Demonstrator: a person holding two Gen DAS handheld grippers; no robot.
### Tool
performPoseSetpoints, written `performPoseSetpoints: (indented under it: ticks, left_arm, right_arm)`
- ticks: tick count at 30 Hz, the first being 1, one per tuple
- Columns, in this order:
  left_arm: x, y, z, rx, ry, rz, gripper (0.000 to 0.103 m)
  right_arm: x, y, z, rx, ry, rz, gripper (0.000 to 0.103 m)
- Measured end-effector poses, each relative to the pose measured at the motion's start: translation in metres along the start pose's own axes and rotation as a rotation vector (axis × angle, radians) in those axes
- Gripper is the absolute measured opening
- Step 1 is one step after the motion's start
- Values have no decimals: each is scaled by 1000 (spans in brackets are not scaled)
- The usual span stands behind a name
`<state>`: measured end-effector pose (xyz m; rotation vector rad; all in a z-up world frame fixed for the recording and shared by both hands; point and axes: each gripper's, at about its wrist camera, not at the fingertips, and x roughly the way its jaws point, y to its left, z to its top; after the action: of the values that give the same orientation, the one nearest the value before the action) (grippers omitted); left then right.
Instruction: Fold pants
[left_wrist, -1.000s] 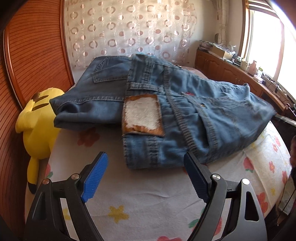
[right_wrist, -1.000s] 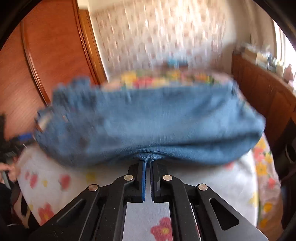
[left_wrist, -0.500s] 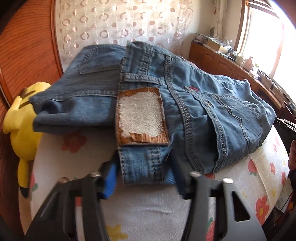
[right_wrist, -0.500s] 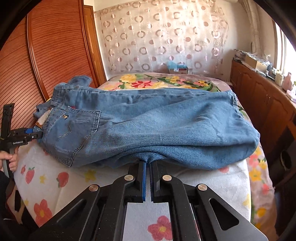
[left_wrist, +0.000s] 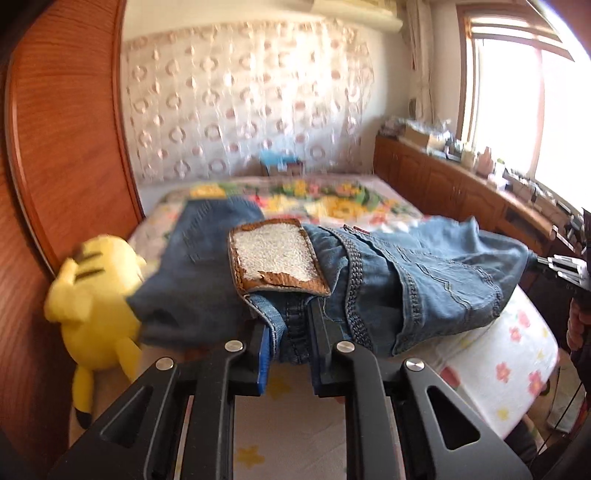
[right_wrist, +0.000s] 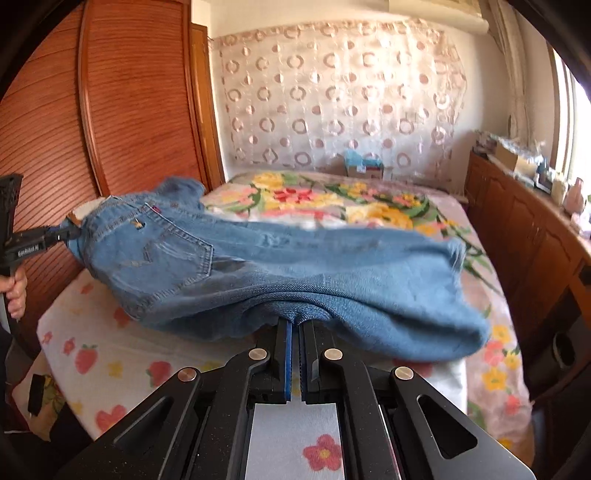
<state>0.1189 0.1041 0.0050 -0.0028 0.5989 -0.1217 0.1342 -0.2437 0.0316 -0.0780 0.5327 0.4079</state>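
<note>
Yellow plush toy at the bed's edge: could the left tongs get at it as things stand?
Probably not right away. The left tongs have just been closing and now clamp the jeans at the waistband. The yellow plush toy sits unobstructed off to their side, but they would have to let go first.

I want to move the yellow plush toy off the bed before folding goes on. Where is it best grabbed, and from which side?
Both grippers are shut on the jeans now. Once one is free, probably grip the yellow plush toy across its soft, rounded body, coming from the bed side: the wooden wall panel stands close behind it.
</note>
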Motion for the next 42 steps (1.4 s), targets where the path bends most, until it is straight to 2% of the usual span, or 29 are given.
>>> performPoseSetpoints:
  ticks: [3,8,11,16,21,24,27,29,30,32,37,42]
  left_arm:
    - [-29,10,4,-14,-40,6,18]
    - [-67,29,-14,-36,-70,45,18]
    - [-76,41,-36,-65,-39,53,18]
    - [-65,40,-76,-65,69,50,18]
    - [-59,28,-97,-55,122,43,19]
    - [-62,27,-99,-59,134,46,28]
    - [-65,30,-97,-61,129,60,43]
    - [-71,31,-94,-60,110,78,57]
    - [-74,33,-93,-64,100,84,61]
    - [-77,32,-88,-65,80,95,81]
    - [-71,26,-79,-44,51,80,81]
    - [-49,3,-70,-11,39,44,81]
  right_arm:
    - [-21,12,-3,-4,-15,20,2]
    - [-54,36,-25,6,-25,103,2]
    - [-61,45,-45,1,-8,131,2]
    - [-51,35,-78,43,60,142,2]
    - [-45,18,-86,110,101,137,3]
    - [-50,16,-79,116,96,107,9]
    - [-53,20,-71,122,83,70,14]
    - [-57,14,-70,129,74,47,19]
    - [-62,11,-73,135,68,40,20]
    - [-66,2,-73,147,57,19,22]
    - [-65,-15,-72,151,34,-53,34]
    - [-50,-40,-74,197,44,-92,37]
